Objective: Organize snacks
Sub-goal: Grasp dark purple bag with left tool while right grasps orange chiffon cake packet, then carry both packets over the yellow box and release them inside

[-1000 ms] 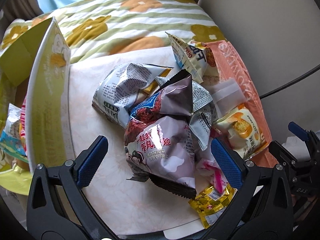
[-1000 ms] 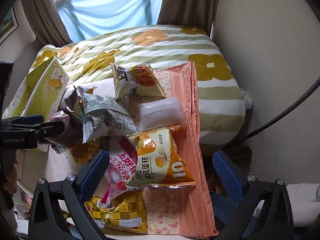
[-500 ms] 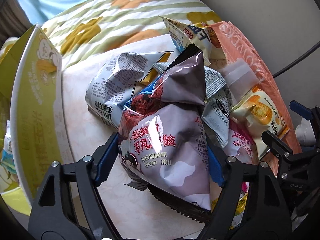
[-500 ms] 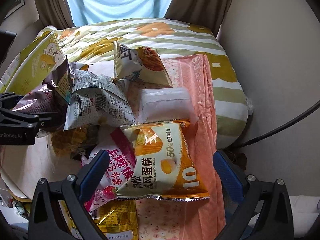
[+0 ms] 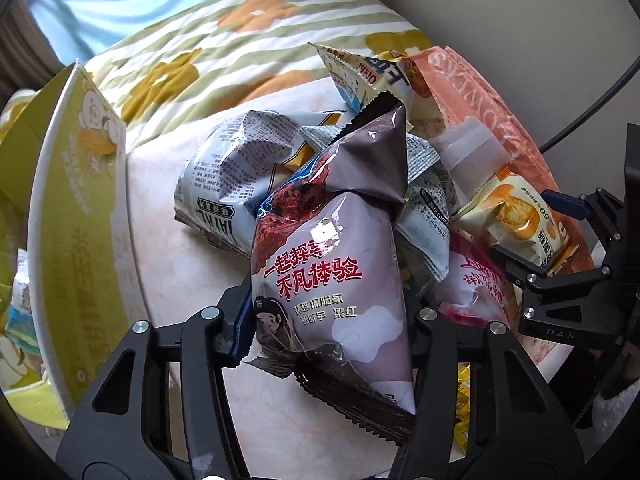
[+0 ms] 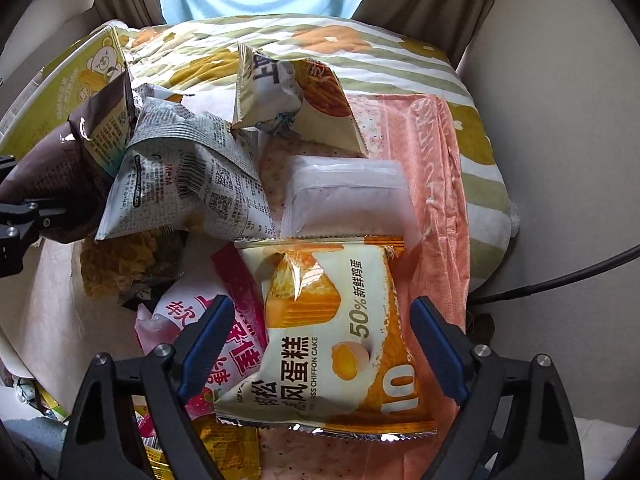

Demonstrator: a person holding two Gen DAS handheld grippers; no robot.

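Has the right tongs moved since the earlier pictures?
Yes. The right tongs came down toward the chiffon cake bag, which now looks larger between its closing, not yet touching pads; the window has slid up out of view.

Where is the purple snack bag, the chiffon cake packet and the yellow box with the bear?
purple snack bag point(image 5: 328, 280): left wrist view, on its red lettering.
chiffon cake packet point(image 6: 320, 344): right wrist view, on its white front.
yellow box point(image 5: 76, 216): left wrist view, on its side wall.
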